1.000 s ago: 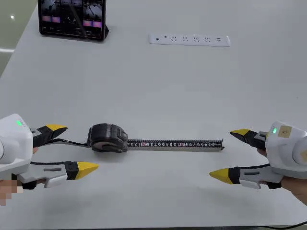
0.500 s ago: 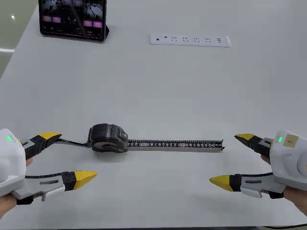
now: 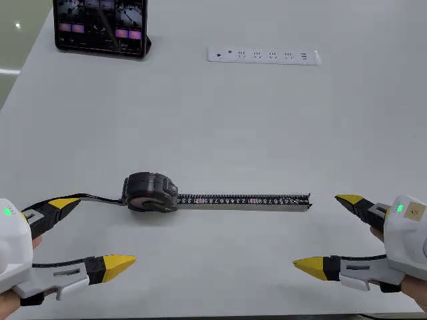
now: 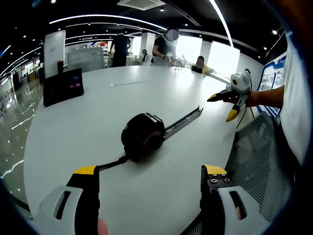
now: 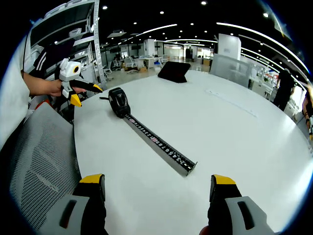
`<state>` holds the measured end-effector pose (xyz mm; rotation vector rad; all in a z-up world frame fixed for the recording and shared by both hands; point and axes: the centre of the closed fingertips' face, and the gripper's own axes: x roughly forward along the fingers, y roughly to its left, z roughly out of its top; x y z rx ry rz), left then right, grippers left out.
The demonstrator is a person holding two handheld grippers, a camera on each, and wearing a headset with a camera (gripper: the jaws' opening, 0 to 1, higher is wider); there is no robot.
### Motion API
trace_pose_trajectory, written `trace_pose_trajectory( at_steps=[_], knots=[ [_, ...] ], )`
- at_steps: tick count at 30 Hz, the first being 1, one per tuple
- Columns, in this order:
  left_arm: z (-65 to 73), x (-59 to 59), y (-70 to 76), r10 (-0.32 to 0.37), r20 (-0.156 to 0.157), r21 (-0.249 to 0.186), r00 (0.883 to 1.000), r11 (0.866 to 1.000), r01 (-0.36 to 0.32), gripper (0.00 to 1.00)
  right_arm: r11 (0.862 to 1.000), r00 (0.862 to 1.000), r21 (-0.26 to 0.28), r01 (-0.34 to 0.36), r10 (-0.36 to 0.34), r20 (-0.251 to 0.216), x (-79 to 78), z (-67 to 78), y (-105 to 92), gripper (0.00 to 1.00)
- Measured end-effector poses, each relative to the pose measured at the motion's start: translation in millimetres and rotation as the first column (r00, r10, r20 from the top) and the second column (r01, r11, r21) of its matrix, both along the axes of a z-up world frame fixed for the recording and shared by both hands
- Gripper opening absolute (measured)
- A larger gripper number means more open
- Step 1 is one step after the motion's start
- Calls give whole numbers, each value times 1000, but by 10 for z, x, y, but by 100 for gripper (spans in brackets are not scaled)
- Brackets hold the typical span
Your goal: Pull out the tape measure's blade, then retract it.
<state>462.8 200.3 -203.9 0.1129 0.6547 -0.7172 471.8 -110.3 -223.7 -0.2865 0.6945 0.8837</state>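
Head view | tape measure is lying on bench, blade extended, likely locked | left gripper and right gripper are flanking its ends, fingers released, awaiting retraction

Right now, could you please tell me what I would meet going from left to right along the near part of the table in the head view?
left gripper → tape measure case → extended blade → right gripper
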Motion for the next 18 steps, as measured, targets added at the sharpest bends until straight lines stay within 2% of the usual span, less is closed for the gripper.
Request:
trace_pose_trajectory(
  at_steps=[10,18],
  knots=[
    [-58,-116,28,27,-19,-11,999,1000,-27,86,1000,1000,7,19,-19,-15,-105,-48,-37,92],
    [-97,-164,45,49,-28,-16,998,999,-49,87,999,999,10,32,-32,-20,-149,-106,-43,94]
  ],
)
